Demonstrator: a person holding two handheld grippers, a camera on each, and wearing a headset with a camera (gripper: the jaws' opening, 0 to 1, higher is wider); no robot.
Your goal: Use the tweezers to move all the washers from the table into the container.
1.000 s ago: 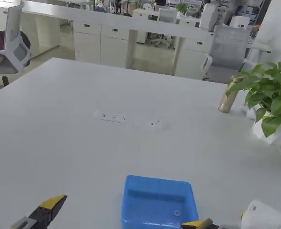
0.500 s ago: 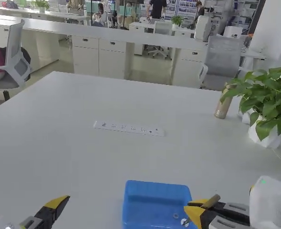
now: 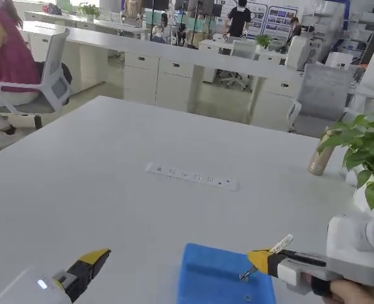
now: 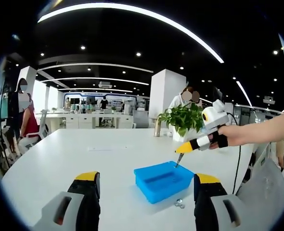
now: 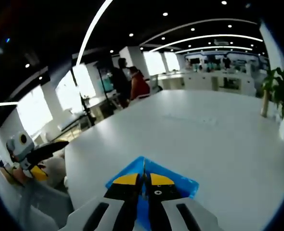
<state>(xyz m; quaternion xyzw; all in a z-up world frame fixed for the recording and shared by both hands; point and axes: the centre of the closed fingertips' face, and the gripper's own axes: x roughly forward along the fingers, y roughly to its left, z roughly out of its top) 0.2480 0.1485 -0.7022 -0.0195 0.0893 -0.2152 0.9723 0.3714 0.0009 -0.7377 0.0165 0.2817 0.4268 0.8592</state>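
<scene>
The right gripper (image 3: 255, 258) is seen with its jaws pressed together on the tweezers (image 3: 245, 273), whose thin blades run up between the yellow tips in the right gripper view. The metal points are aimed down over the right part of the blue container (image 3: 203, 278), and no washer can be made out between them. The left gripper (image 4: 147, 177) is held with its jaws wide apart and nothing between them, low at the near left of the table (image 3: 111, 152), apart from the container.

In the left gripper view a few small shiny washers (image 4: 179, 204) are seen lying on the table just beside the container wall that faces the left gripper. A faint ring on the container floor in the head view may be another, though this cannot be told for certain.

The washers are judged to be light, thin, hard and smooth, and to lie flat on a slick top, so the tweezer points are likely to skid off a face. A hold is best taken across the band, with one point through the hole and the other at the outer edge. Only a gentle pinch is called for, since a hard squeeze could flick so small a piece away.

Farther off, a power strip (image 3: 190, 176) lies at mid-table and a potted plant (image 3: 367, 145) stands at the far right.
</scene>
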